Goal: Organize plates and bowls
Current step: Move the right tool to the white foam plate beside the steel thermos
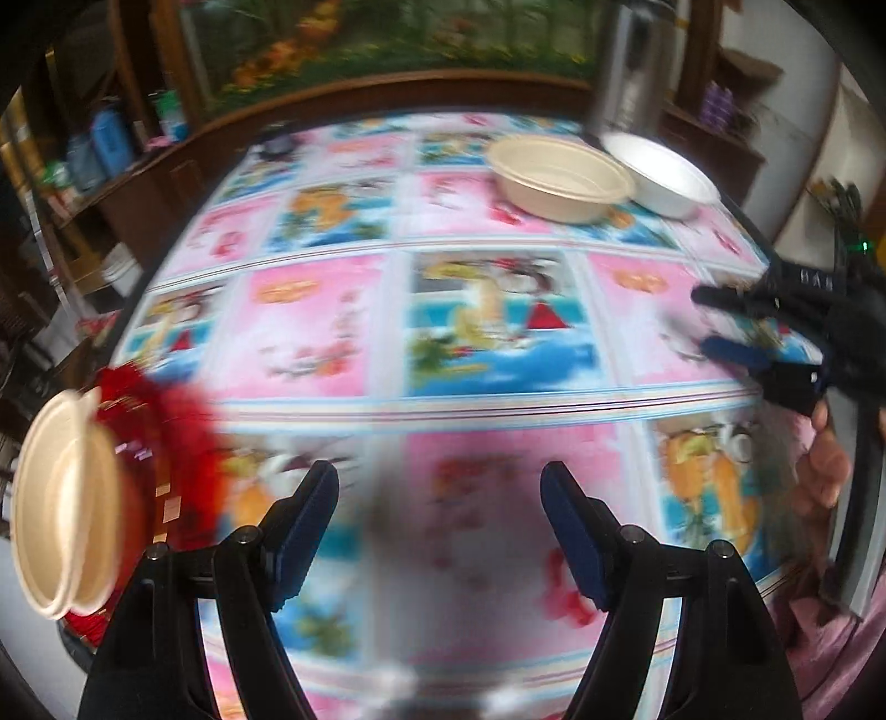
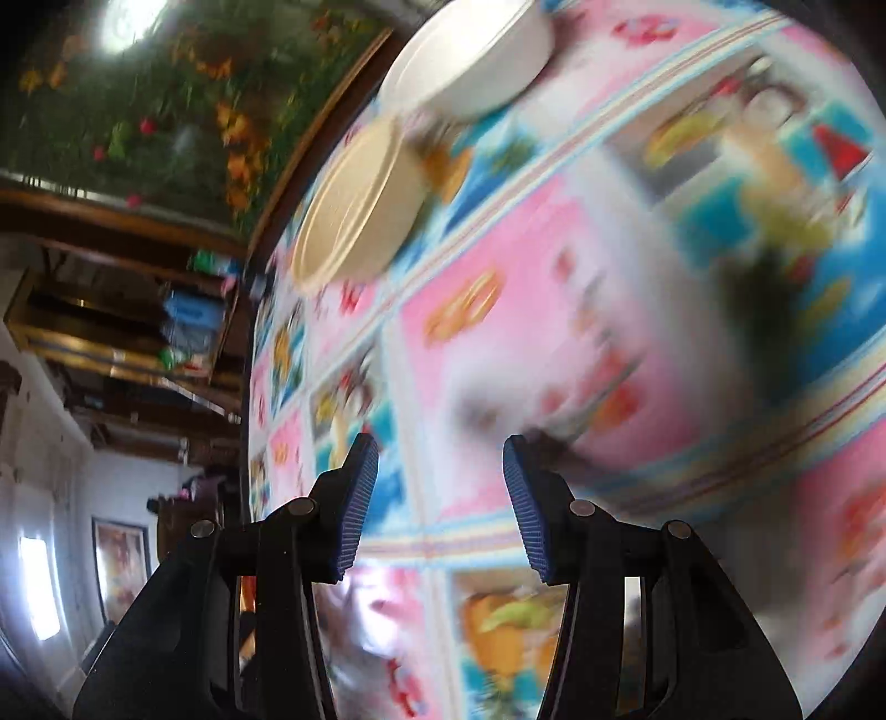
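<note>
A cream bowl (image 1: 559, 177) and a white bowl (image 1: 664, 174) stand side by side, touching, at the far right of the table. Two stacked cream bowls (image 1: 63, 509) sit at the near left edge on something red (image 1: 160, 410). My left gripper (image 1: 440, 526) is open and empty above the near table. My right gripper (image 2: 440, 509) is open and empty; it also shows in the left wrist view (image 1: 714, 321) at the right edge. The right wrist view is rolled sideways and shows the cream bowl (image 2: 360, 205) and white bowl (image 2: 465, 61) far ahead.
The table carries a pink and blue cartoon cloth (image 1: 470, 332). A steel flask (image 1: 626, 66) stands behind the bowls. Wooden shelves (image 1: 99, 155) with bottles line the left. A flower picture (image 1: 387, 39) hangs at the back. Both views are motion-blurred.
</note>
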Tool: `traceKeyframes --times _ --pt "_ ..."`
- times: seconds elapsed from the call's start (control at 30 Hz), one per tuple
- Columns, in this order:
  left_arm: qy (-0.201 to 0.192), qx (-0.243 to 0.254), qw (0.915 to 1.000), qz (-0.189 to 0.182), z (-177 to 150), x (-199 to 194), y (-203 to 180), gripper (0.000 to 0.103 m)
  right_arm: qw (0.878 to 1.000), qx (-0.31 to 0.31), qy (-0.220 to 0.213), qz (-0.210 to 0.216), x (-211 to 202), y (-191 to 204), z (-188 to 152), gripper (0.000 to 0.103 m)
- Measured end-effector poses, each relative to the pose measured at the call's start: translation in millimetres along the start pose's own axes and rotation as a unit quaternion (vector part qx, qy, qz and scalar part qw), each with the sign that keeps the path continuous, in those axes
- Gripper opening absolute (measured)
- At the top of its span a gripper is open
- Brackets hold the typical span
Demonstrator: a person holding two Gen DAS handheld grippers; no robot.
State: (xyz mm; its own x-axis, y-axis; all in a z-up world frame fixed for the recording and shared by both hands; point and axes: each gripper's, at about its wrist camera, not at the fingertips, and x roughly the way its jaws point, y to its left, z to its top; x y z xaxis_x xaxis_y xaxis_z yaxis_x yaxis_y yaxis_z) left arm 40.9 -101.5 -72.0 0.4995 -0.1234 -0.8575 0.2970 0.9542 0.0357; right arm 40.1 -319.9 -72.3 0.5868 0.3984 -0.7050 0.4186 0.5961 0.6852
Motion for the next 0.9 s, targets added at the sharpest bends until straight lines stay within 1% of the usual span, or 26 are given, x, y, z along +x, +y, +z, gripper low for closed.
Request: traceKeyframes --times 0.13,0.23,0.3,0.37,0.4,0.47,0.57,0.6,0.67,0.7,0.77,0.83,0.9 --pt "0.017 0.033 0.9992 -0.012 8 13 -36 0.076 0.999 0.024 -0.039 -0.005 -22 -23 31 0.047" --pt "0.026 0.047 0.9982 -0.025 22 20 -57 0.076 0.997 0.049 -0.066 -0.001 -34 -40 58 0.047" --pt "0.023 0.048 0.9978 -0.039 36 20 -66 0.076 0.995 0.065 -0.079 0.009 -45 -53 72 0.047" --pt "0.018 0.043 0.9978 -0.047 55 20 -75 0.076 0.992 0.079 -0.094 0.030 -51 -61 85 0.047" --pt "0.017 0.036 0.9978 -0.054 64 21 -79 0.076 0.990 0.085 -0.103 0.035 -55 -64 89 0.047" --pt "0.012 0.010 0.9975 -0.070 87 25 -86 0.076 0.985 0.099 -0.134 0.038 -62 -73 99 0.047" --pt "0.009 -0.030 0.9969 -0.072 115 37 -99 0.076 0.980 0.119 -0.159 0.033 -67 -86 108 0.047" --pt "0.010 -0.041 0.9962 -0.076 122 42 -103 0.076 0.977 0.129 -0.164 0.036 -68 -91 110 0.045" --pt "0.008 -0.069 0.9942 -0.081 137 51 -113 0.076 0.971 0.142 -0.185 0.048 -75 -101 110 0.045" --pt "0.005 -0.086 0.9929 -0.082 143 56 -117 0.076 0.969 0.145 -0.193 0.048 -79 -104 110 0.045" --pt "0.009 -0.117 0.9887 -0.093 154 66 -125 0.076 0.966 0.151 -0.202 0.061 -81 -106 109 0.045" --pt "0.022 -0.145 0.9827 -0.113 162 78 -132 0.076 0.966 0.151 -0.200 0.066 -80 -107 109 0.045" --pt "0.039 -0.177 0.9750 -0.129 170 90 -137 0.076 0.965 0.162 -0.192 0.071 -79 -109 108 0.045"
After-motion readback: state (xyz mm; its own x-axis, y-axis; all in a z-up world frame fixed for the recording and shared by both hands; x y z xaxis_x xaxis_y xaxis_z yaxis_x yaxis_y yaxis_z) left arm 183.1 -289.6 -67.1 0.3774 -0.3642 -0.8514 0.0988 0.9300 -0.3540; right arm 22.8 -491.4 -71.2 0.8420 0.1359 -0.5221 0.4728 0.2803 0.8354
